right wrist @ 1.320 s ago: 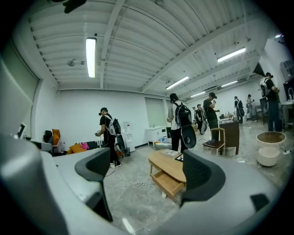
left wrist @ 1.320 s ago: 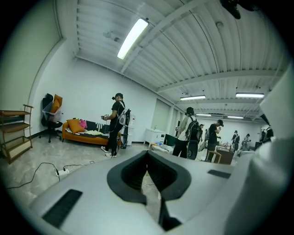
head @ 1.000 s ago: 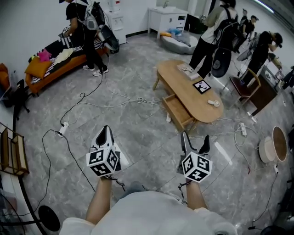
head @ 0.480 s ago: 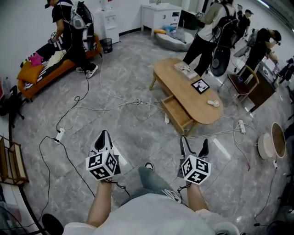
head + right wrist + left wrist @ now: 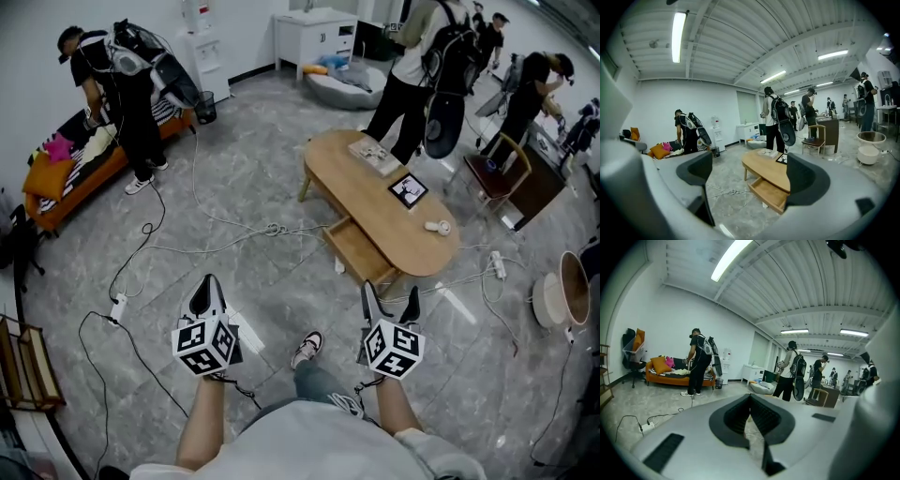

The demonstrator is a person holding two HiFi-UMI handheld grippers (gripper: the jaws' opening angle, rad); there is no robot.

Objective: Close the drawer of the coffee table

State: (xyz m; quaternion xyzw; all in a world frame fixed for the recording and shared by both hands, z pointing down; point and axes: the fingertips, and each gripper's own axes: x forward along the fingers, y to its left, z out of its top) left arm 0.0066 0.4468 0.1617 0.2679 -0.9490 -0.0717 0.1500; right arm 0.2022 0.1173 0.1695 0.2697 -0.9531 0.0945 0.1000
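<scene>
The oval wooden coffee table (image 5: 370,192) stands ahead on the grey stone floor, its drawer (image 5: 356,251) pulled out toward me on the near long side. In the right gripper view the table (image 5: 765,168) and the drawer (image 5: 770,192), which looks empty, show between the jaws. My right gripper (image 5: 391,302) is open and holds nothing, a short way in front of the drawer. My left gripper (image 5: 207,295) hangs further left over bare floor, its jaws closed together on nothing (image 5: 750,399).
White cables (image 5: 272,228) trail across the floor left of the table, and a power strip (image 5: 497,265) lies to its right. People (image 5: 417,70) stand behind the table by a chair (image 5: 502,173). A tablet (image 5: 409,190) lies on top. My shoe (image 5: 307,349) is stepping forward.
I have walked forward: the table and drawer sit nearer and lower in the head view, and my foot has come into sight. Both grippers keep their pose.
</scene>
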